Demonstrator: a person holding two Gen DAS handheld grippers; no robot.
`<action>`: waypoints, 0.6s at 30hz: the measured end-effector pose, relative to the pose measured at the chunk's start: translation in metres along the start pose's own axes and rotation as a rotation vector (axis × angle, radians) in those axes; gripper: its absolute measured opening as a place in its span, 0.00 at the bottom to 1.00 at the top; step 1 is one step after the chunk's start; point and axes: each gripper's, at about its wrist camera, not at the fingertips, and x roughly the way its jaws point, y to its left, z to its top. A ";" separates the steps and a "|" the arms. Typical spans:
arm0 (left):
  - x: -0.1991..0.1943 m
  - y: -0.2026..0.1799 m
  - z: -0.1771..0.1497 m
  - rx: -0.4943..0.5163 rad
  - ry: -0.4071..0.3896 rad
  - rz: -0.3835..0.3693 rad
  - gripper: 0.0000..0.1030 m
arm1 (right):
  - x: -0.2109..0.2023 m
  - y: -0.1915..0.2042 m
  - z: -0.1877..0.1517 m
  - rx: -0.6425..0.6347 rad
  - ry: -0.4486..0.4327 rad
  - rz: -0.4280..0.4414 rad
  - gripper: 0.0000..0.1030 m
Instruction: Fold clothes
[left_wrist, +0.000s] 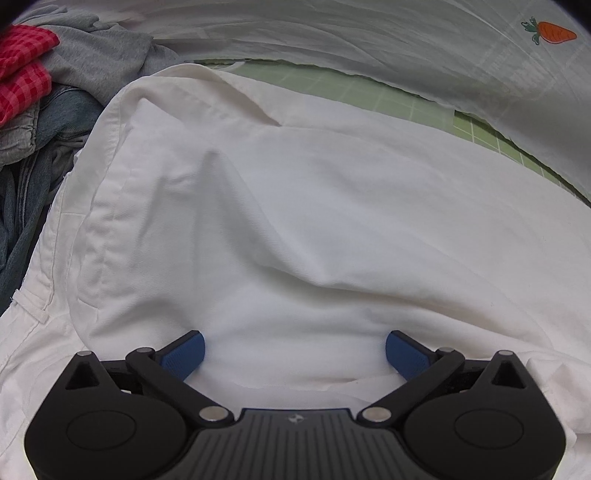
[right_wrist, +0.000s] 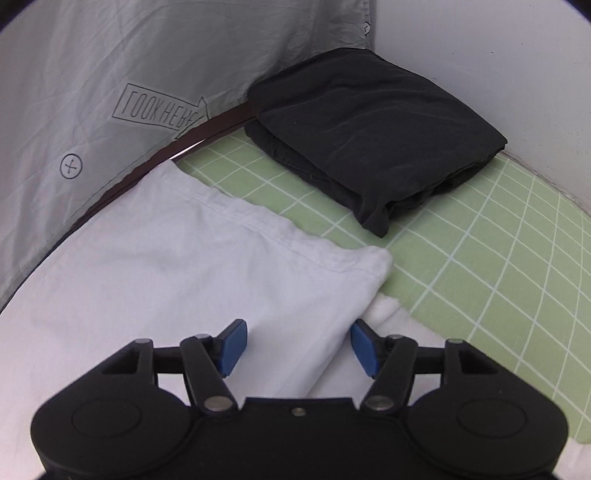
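Note:
A white garment lies spread and rumpled on a green checked sheet; belt loops show at its left edge. My left gripper hovers low over it, jaws spread wide, the cloth lying loose between the blue pads. In the right wrist view, one hemmed end of the white garment lies flat on the green sheet. My right gripper stands open above that end, near its right edge, with nothing pinched.
A folded black garment sits in the far corner by a white wall. Grey printed bedding runs along the left. A pile of red checked cloth, grey fabric and denim lies at the far left.

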 end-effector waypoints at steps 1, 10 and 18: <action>0.000 -0.001 0.000 0.000 -0.004 0.000 1.00 | 0.004 -0.003 0.002 0.016 0.001 0.005 0.60; 0.004 -0.005 0.001 0.013 -0.047 -0.006 1.00 | 0.002 -0.001 0.031 -0.100 -0.178 0.074 0.01; -0.014 0.001 -0.004 -0.021 -0.053 -0.005 1.00 | 0.000 -0.002 0.021 -0.201 -0.103 0.055 0.61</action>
